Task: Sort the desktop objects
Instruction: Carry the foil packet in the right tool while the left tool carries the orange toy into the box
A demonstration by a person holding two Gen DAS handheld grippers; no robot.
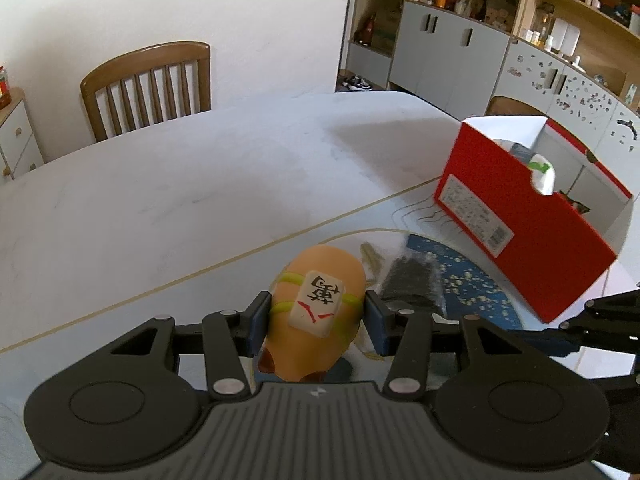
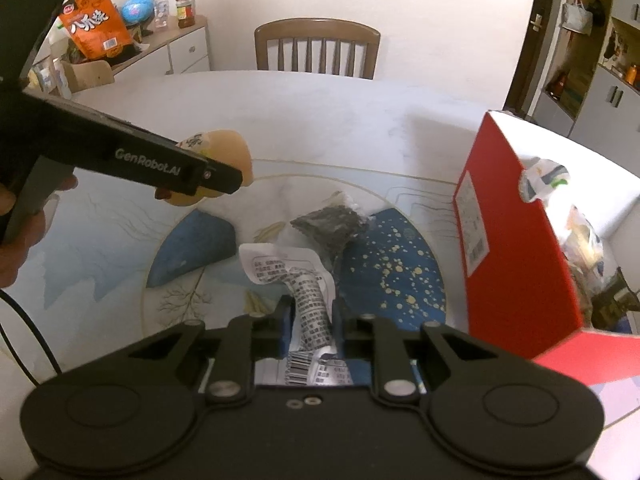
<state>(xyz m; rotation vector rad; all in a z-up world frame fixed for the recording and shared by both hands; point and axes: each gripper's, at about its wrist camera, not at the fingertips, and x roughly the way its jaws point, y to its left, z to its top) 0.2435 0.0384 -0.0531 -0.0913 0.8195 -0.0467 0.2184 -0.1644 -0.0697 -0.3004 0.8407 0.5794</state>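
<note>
The orange toy (image 1: 316, 312), egg-shaped with a white mahjong-style tile strapped on by yellow-green bands, was held up off the table. A crumpled white printed packet (image 2: 310, 304) was lifted too. A clear bag of dark granules (image 2: 330, 226) lay on the table's blue speckled pattern. The red box (image 2: 516, 248) stood open toward the right edge, with wrapped items inside.

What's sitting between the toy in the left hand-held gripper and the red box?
In the left wrist view, a clear packet of dark bits lies on the blue-patterned mat, between the orange toy and the red box. Nothing else shows there.
</note>
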